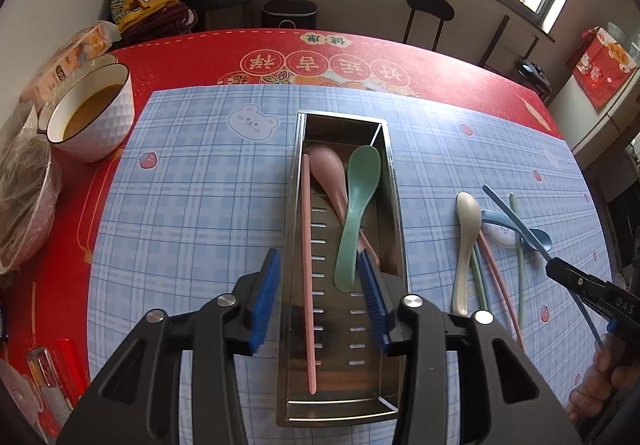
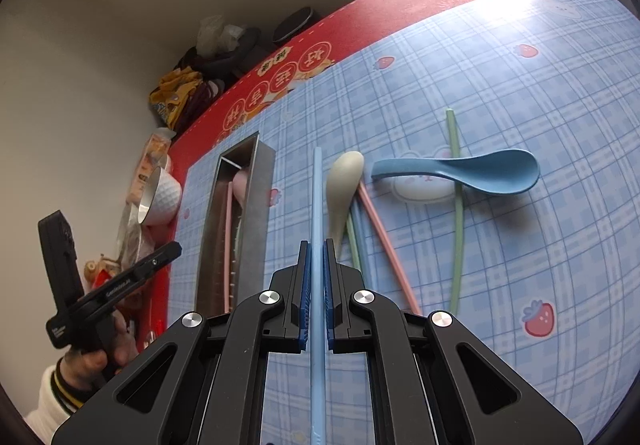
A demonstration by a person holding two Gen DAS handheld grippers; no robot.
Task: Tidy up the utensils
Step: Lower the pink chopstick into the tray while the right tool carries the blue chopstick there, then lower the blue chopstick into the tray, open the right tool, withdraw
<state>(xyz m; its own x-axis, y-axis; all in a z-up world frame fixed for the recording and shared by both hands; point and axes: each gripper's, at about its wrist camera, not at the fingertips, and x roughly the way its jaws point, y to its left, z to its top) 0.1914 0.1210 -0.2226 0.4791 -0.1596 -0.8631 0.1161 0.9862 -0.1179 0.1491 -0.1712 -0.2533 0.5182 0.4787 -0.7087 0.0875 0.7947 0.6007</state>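
Note:
A steel utensil tray lies lengthwise on the blue checked mat. In it are a pink chopstick, a pink spoon and a green spoon. My left gripper hangs open over the tray's near half, and the green spoon's handle end lies just beside its right pad. My right gripper is shut on a blue chopstick, held above the mat right of the tray. On the mat lie a cream spoon, a blue spoon, a pink chopstick and a green chopstick.
A white bowl of brown liquid and a bagged bowl stand at the table's left edge on the red cloth. A black stool stands beyond the far edge. A person's hand grips the left tool.

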